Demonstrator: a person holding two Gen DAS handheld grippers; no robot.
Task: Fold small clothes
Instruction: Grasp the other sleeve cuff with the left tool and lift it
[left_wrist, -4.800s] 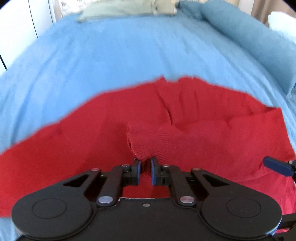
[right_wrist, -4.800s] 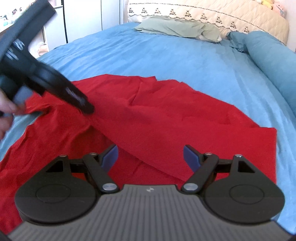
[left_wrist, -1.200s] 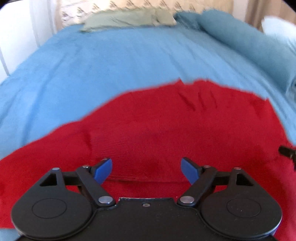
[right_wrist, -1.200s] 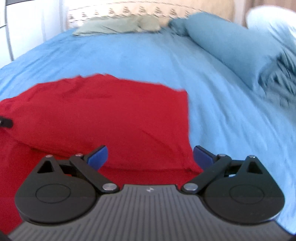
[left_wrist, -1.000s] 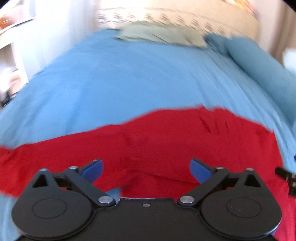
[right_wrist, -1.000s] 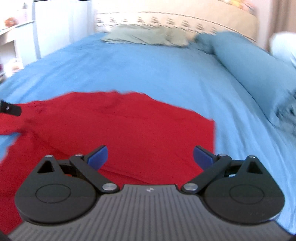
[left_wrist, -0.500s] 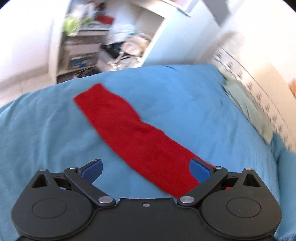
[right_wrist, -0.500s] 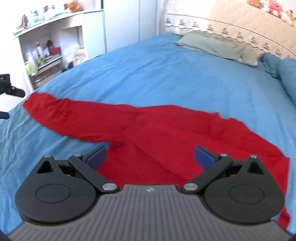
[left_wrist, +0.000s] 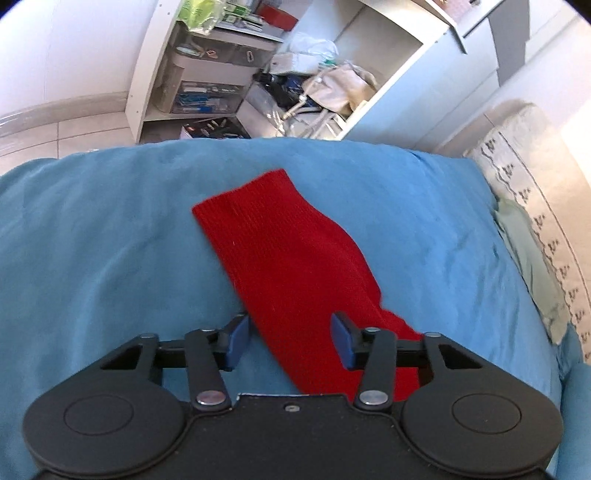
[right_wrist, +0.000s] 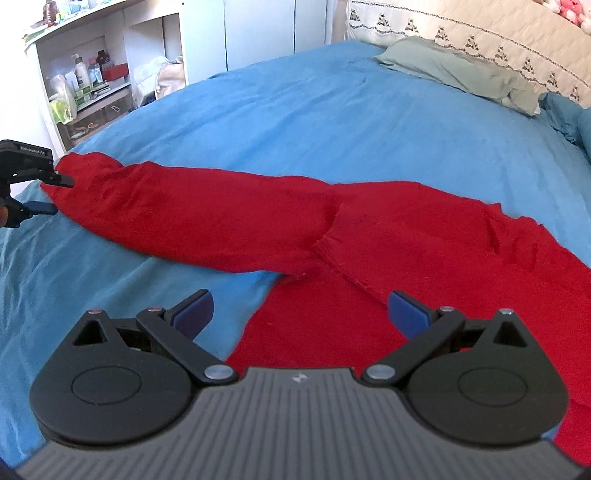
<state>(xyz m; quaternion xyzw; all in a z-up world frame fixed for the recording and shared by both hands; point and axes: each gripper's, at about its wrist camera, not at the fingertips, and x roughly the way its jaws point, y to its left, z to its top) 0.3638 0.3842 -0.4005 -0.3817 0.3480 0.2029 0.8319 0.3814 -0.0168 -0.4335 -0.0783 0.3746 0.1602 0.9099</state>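
Note:
A red knit sweater (right_wrist: 424, 251) lies on the blue bedspread (right_wrist: 314, 110), its body partly folded. One long sleeve (right_wrist: 192, 218) stretches out to the left. In the left wrist view the sleeve (left_wrist: 291, 266) runs away from me to its cuff. My left gripper (left_wrist: 290, 341) is open and straddles the sleeve near the shoulder end; it also shows in the right wrist view (right_wrist: 50, 195) at the cuff. My right gripper (right_wrist: 301, 314) is open and empty, hovering over the sweater's body by the armpit seam.
White shelves (left_wrist: 236, 66) crowded with boxes and bags stand past the bed's edge. A grey-green pillow (right_wrist: 454, 70) and a quilted cream headboard (right_wrist: 480, 33) are at the far end of the bed. Blue bedspread lies around the sweater.
Both grippers swung left towards the outstretched sleeve. The left gripper came lower and closer over the sleeve and its jaws narrowed a little. The right gripper stayed open.

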